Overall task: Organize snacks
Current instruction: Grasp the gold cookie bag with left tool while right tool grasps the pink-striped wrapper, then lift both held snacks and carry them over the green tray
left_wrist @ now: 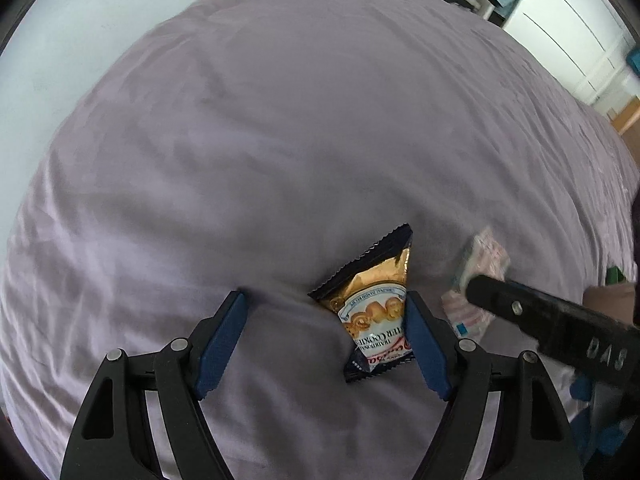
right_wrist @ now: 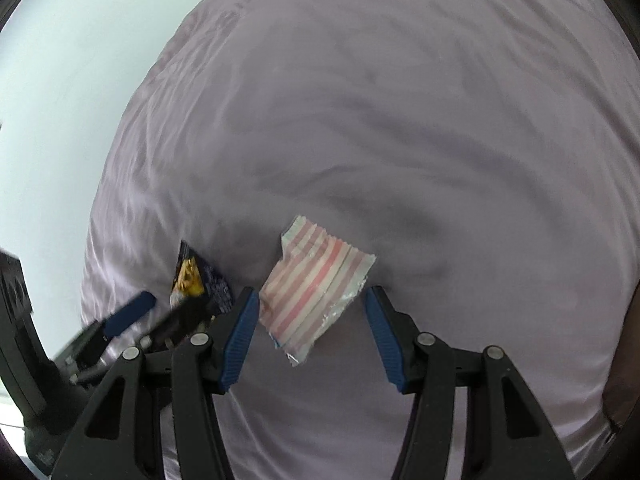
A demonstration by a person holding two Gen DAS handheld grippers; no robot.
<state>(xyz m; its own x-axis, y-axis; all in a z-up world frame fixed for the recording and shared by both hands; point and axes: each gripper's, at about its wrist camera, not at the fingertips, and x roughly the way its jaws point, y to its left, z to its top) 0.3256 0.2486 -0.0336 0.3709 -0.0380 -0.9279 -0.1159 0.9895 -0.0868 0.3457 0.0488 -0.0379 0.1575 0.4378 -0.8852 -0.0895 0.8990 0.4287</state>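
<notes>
On a wrinkled mauve bedsheet (left_wrist: 280, 128) lie two snack packets. Left gripper (left_wrist: 326, 340): jaws wide, ridged blue pads; the right pad touches the edge of a butter cookie packet (left_wrist: 374, 304), glossy foil in navy, gold and white, crimped at both ends, its long axis running away from the camera and tilted slightly right, print upside down. Right gripper (right_wrist: 310, 334): jaws wide, straddling a pink-and-white striped wrapper (right_wrist: 316, 294), thin, crinkled, roughly rectangular, long axis diagonal from near-left to far-right, its near-left end beside the left pad. The two packets sit near each other but apart. Open sheet extends beyond both; white wardrobe doors (left_wrist: 568, 36) stand past the far right edge.
</notes>
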